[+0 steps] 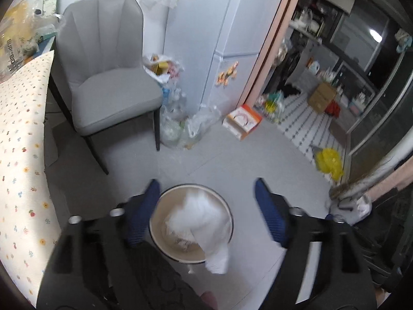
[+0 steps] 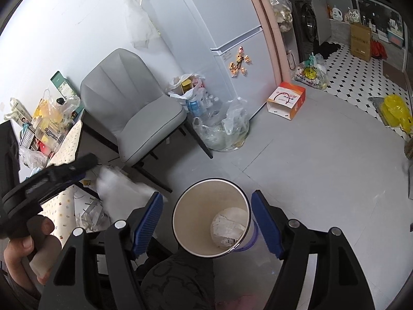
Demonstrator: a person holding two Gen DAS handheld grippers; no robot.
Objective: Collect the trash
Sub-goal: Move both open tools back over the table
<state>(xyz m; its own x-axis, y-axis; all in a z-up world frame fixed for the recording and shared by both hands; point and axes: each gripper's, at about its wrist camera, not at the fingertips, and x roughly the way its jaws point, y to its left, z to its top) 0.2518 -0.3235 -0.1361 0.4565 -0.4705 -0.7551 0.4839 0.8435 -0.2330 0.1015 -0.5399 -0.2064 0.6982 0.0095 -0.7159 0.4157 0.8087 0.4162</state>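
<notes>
The left gripper (image 1: 206,201) stood wide open and gripped nothing; a white tissue (image 1: 204,219) hung loose between its jaws, touching neither pad, over the bin (image 1: 229,211) below. The right gripper (image 2: 206,219) was open too, its 2 blue pads flanking the bin (image 2: 180,222) without touching it. Inside the bin lay 1 crumpled paper wad (image 2: 229,227). Beyond the jaws stood a grey chair (image 2: 134,106), then clear bags (image 2: 227,129) of bottles by the fridge (image 2: 232,25).
</notes>
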